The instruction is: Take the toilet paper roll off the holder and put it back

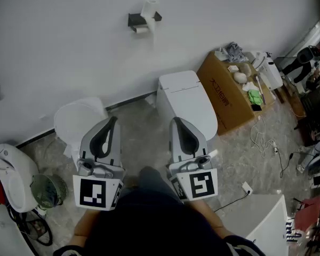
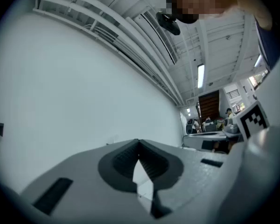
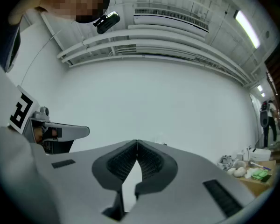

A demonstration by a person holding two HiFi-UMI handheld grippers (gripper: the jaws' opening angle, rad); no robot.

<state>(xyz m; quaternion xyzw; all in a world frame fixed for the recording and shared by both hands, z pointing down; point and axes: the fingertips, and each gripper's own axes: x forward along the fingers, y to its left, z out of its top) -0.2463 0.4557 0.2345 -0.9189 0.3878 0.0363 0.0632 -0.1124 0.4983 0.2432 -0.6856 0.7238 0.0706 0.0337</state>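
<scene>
A white toilet paper roll (image 1: pixel 149 10) sits on a dark wall holder (image 1: pixel 136 21) high on the white wall, with a strip of paper hanging down. Both grippers are held low and close to the person's body, far from the roll. My left gripper (image 1: pixel 114 120) is shut with nothing in it; its tips meet in the left gripper view (image 2: pixel 139 142). My right gripper (image 1: pixel 177 121) is also shut and empty, its tips touching in the right gripper view (image 3: pixel 136 142). Neither gripper view shows the roll clearly.
A white toilet (image 1: pixel 185 101) stands below the holder, by the right gripper. A white bin (image 1: pixel 76 120) is left of it. An open cardboard box (image 1: pixel 228 92) of items stands at the right; cables (image 1: pixel 264 140) lie on the floor. A fan (image 1: pixel 47 190) sits at bottom left.
</scene>
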